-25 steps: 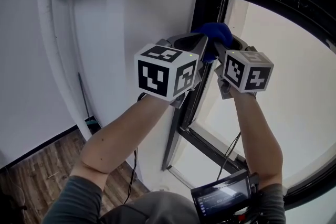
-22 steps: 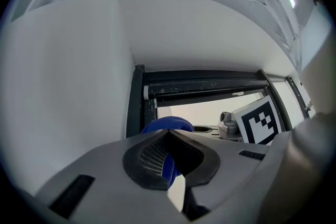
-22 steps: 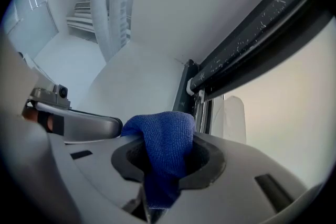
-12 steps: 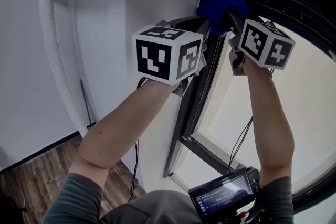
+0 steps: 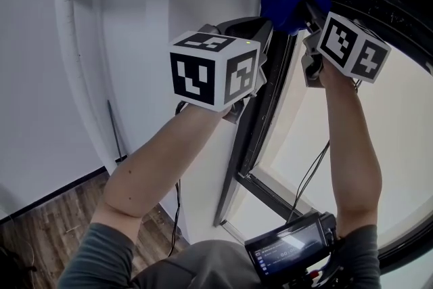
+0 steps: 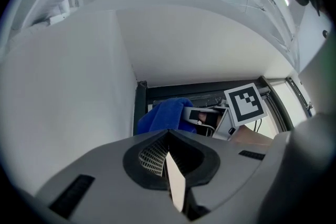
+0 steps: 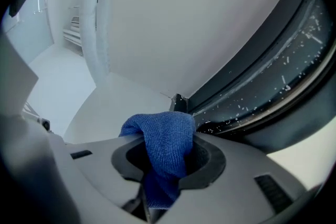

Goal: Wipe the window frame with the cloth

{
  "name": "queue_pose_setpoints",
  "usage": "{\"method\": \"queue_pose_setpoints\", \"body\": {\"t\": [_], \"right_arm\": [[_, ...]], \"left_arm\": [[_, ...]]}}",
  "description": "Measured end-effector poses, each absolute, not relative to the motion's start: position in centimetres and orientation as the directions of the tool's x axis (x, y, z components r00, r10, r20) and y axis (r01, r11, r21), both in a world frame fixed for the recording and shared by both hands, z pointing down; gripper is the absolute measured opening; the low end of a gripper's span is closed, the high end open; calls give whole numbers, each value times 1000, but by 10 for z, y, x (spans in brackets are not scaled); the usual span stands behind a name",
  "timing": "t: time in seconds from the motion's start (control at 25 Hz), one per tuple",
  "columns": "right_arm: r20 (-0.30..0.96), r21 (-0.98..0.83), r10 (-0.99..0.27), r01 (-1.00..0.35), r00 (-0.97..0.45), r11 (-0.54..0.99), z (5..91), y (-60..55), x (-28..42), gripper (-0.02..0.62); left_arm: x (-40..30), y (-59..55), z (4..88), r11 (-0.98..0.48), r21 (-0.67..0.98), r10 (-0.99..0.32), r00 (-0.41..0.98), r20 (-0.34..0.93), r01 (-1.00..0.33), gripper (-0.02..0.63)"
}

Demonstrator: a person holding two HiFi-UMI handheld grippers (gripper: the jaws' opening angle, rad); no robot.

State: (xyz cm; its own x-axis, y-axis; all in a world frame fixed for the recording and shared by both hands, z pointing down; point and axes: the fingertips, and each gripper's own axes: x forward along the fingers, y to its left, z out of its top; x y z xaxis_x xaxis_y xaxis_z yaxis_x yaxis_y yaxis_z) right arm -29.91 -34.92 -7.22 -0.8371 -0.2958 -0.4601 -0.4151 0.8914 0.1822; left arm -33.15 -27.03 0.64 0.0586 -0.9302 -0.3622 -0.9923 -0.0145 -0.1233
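Observation:
A blue cloth (image 5: 292, 3) is bunched at the upper corner of the black window frame (image 5: 260, 112). My right gripper (image 5: 308, 13) is shut on the cloth (image 7: 165, 149), which bulges out between its jaws toward the frame's corner (image 7: 179, 102). My left gripper (image 5: 254, 37) is held just left of it, beside the frame's upright bar. Its jaws are shut with nothing between them (image 6: 173, 178). In the left gripper view the cloth (image 6: 163, 115) and the right gripper's marker cube (image 6: 244, 105) show ahead against the frame (image 6: 140, 107).
A white wall (image 5: 128, 24) runs left of the window, with a pipe (image 5: 74, 64) along it. A dusty dark top rail (image 7: 273, 76) crosses above the bright pane (image 5: 365, 166). Cables (image 5: 308, 179) hang by the right arm; a device screen (image 5: 287, 247) sits at chest height. Wooden floor (image 5: 40, 233) lies below.
My right gripper has carried the cloth upward along the frame to its top corner. The left gripper has stayed near the same place.

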Motion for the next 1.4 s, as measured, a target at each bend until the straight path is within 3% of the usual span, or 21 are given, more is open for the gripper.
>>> {"method": "queue_pose_setpoints", "body": {"t": [0.52,0.8,1.0,1.4], "right_arm": [[-395,134,-362,-443,-844,887,7,-334,-227,118],[-330,147,-473,-540,-817,829,81,-342,-152,118],[-286,125,-601,-651,-746,749,122,-345,-74,118],[-243,101,-757,-792,-607,603,186,-350,15,118]], "left_arm": [[-298,-264,62,-19,-161,-931,77,-358,-987,9],[-239,-283,125,-134,-148,-940,173,-293,-980,9],[-182,-295,160,-232,-131,-929,259,-265,-964,8],[-125,-312,222,-379,-140,-884,402,-237,-915,9]]}}
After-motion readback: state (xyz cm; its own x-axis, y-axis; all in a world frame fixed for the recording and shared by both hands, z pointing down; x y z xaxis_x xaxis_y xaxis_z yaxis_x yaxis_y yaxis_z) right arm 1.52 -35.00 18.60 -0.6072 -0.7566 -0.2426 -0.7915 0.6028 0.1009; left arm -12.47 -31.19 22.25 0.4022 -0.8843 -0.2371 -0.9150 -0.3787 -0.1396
